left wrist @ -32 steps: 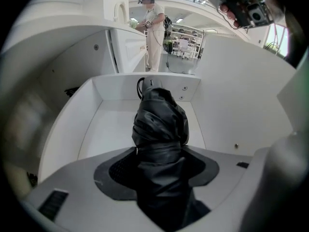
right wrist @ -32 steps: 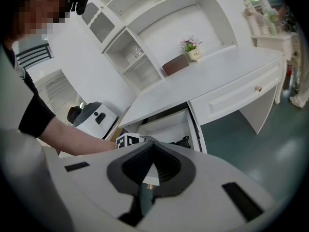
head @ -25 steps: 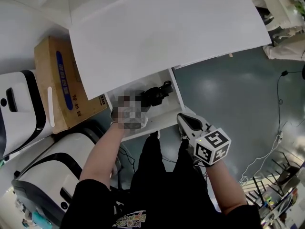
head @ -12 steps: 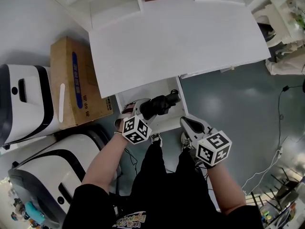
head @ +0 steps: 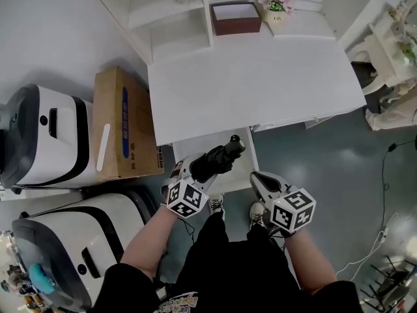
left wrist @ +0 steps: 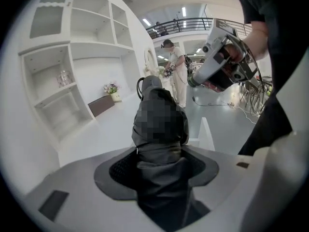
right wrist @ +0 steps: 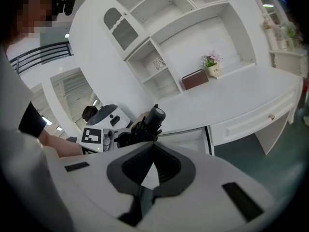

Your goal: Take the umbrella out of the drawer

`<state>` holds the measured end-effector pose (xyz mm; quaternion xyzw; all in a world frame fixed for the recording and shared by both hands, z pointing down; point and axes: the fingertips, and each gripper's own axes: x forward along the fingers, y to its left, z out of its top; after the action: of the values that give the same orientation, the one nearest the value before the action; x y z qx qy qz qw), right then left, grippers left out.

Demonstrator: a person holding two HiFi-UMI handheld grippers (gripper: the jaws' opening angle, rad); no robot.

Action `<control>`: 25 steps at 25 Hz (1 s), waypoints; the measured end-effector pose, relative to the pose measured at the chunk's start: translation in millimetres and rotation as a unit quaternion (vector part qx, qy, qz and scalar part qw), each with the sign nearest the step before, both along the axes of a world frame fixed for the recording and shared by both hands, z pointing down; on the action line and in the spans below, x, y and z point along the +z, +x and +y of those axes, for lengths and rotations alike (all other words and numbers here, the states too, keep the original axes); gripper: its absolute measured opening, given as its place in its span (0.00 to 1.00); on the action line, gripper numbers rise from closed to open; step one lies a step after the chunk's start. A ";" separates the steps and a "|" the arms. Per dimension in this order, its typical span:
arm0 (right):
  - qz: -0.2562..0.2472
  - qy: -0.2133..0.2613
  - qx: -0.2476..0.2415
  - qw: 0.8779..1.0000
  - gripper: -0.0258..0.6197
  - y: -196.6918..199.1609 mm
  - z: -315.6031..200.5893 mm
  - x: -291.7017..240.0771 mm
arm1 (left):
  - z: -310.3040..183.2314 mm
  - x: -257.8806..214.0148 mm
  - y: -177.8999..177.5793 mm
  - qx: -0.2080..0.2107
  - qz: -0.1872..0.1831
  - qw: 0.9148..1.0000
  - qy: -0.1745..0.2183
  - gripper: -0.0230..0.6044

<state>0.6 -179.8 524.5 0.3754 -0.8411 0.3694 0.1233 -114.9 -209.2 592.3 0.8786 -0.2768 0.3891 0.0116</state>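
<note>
A black folded umbrella (head: 218, 160) is clamped in my left gripper (head: 194, 173), which is shut on its fabric body. It hangs above the open white drawer (head: 245, 175) under the desk, handle end pointing away from me. In the left gripper view the umbrella (left wrist: 159, 129) fills the space between the jaws of the left gripper (left wrist: 161, 170). My right gripper (head: 259, 178) hovers just right of the drawer, shut and holding nothing. The right gripper view shows the right gripper (right wrist: 149, 167) with its pads meeting, and the umbrella (right wrist: 147, 124) beyond over the drawer (right wrist: 193, 138).
The white desk top (head: 260, 83) lies behind the drawer, carrying a brown box (head: 236, 17) and a flower pot (head: 277, 2), with shelves behind. A cardboard box (head: 124, 126) and two white machines (head: 45, 142) (head: 78, 240) stand on the left. A person (left wrist: 174, 76) stands far off.
The left gripper has lifted the umbrella up from inside the drawer to above it. The right gripper has risen slightly. The view has shifted and now takes in the shelves.
</note>
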 end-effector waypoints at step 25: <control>-0.013 0.056 -0.082 0.995 0.04 26.7 26.8 -43.8 | 60.1 -124.0 12.2 -0.217 0.148 0.963 0.055 0.46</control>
<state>27.3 -153.0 480.8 0.3069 -0.8897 0.3158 0.1207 -102.8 -149.0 468.2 0.8447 -0.4766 0.2269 0.0887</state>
